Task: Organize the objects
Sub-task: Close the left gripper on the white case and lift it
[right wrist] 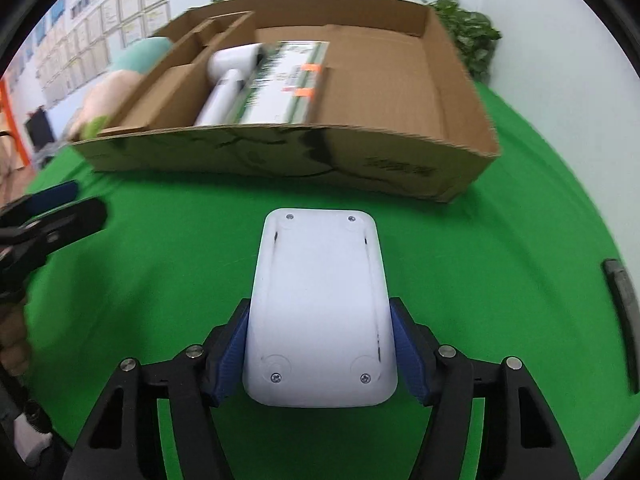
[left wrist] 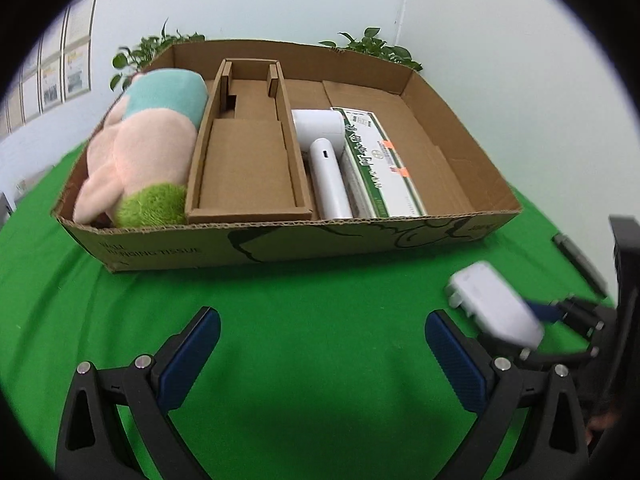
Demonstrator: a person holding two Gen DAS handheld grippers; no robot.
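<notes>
1. A green cloth [left wrist: 312, 320] covers the table and fills the near half of both views.
2. A shallow cardboard box [left wrist: 280, 240] stands on the cloth at the far side, open on top, with dark line art printed on its near wall.
3. A plush toy [left wrist: 148, 148] in pink, teal and green lies in the left end of the box, against the left wall and beside a cardboard insert [left wrist: 244, 168] that forms a long compartment.
4. A green-and-white carton [left wrist: 380, 164] with orange marks lies lengthwise to the right of the middle; the right end of the box floor beyond it is bare cardboard.
5. A white handheld device [left wrist: 326, 164], with a broad head at the far end and a rounded handle toward the near wall, lies between the insert and the carton, touching the carton.
6. The right gripper [right wrist: 320, 348] pinches a white plastic device [right wrist: 320, 312] by its long sides, its screwed underside facing the camera, held above the cloth in front of the box's near wall.
7. The left gripper [left wrist: 322, 352] hangs over bare cloth to the left of that device, fingers spread wide with nothing between them.
8. Potted plants [left wrist: 376, 48] stand behind the box.
9. A dark slim object [right wrist: 622, 308] lies on the cloth at the far right; what it is I cannot tell.
</notes>
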